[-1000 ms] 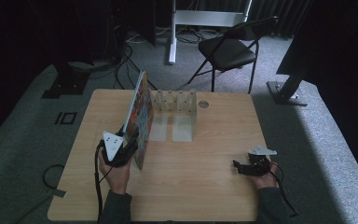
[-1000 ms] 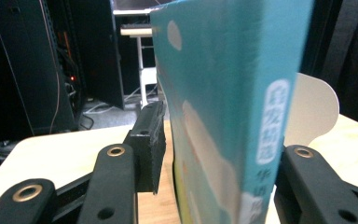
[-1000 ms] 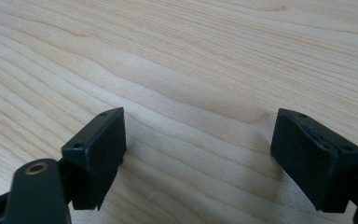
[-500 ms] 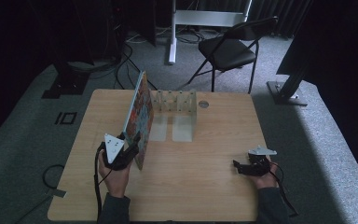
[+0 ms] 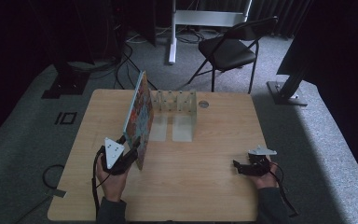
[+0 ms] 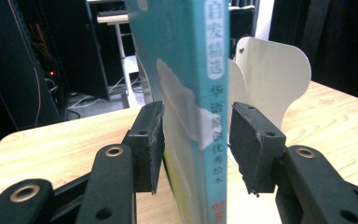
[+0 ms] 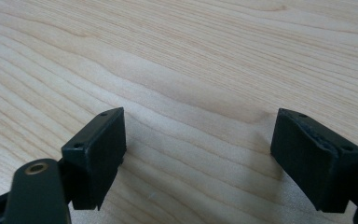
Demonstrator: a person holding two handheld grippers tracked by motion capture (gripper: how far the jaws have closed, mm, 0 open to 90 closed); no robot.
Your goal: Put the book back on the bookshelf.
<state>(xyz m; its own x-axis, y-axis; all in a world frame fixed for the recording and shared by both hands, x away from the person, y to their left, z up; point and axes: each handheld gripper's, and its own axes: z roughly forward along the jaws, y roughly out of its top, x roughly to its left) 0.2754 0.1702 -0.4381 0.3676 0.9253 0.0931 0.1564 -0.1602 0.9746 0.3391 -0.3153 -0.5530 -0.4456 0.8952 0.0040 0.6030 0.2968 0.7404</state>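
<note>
Left gripper view is showing the book (image 6: 191, 107) standing upright on edge between the left gripper (image 6: 196, 140) jaws, spine facing the camera; the left pad is touching, the right one is standing just clear, so the jaws are bracketing it loosely, with the white rack (image 6: 270, 79) lying just beyond

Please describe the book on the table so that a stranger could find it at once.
On the wooden table, look at the left half, in front of the white divider rack. The book stands upright on its edge between the jaws of the left hand-held gripper. It alone is colourful, with a teal spine bearing Chinese characters.
</note>
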